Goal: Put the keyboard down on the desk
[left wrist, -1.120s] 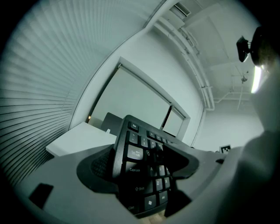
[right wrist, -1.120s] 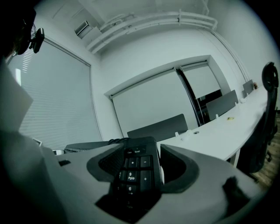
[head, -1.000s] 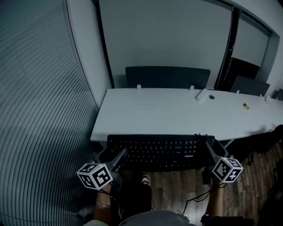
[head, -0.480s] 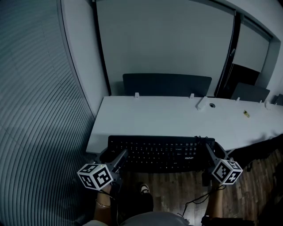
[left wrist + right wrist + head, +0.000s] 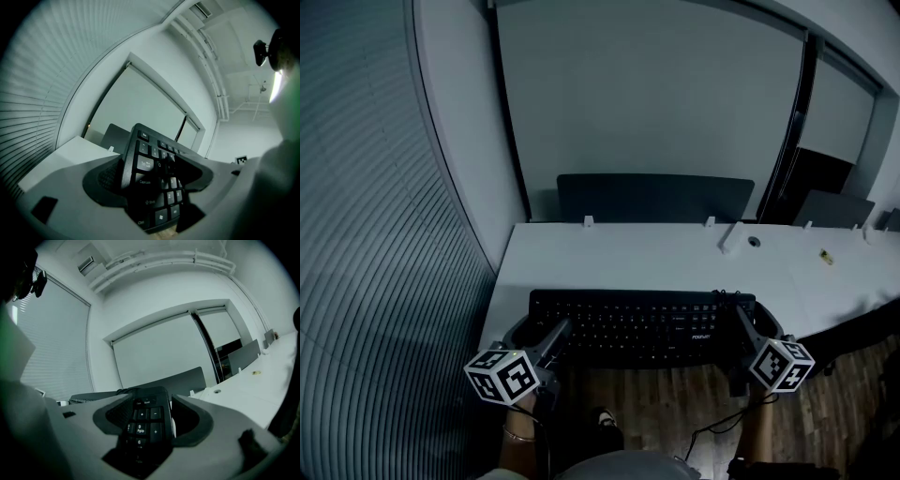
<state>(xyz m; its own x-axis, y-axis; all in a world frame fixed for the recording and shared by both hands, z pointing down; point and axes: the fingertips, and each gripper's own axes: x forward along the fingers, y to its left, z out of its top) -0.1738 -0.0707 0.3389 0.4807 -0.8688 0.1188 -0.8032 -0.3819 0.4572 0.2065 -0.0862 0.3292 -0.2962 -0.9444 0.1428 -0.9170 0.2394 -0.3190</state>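
Note:
A black keyboard (image 5: 639, 323) hangs level in the air at the near edge of the white desk (image 5: 666, 258), partly over its front edge. My left gripper (image 5: 536, 330) is shut on the keyboard's left end (image 5: 150, 187), with the Caps Lock and Shift keys between its jaws. My right gripper (image 5: 748, 317) is shut on the right end, the number pad (image 5: 145, 425). Both marker cubes sit below the keyboard, over the wooden floor.
A dark divider panel (image 5: 654, 199) stands along the desk's far edge. A small white block (image 5: 729, 238), a round cable hole (image 5: 754, 241) and a small yellow item (image 5: 826, 256) lie on the desk at right. Window blinds (image 5: 375, 244) fill the left side.
The desk and the panel have slid lower and nearer in the head view while the keyboard and both grippers kept their place. Both grips are unchanged.

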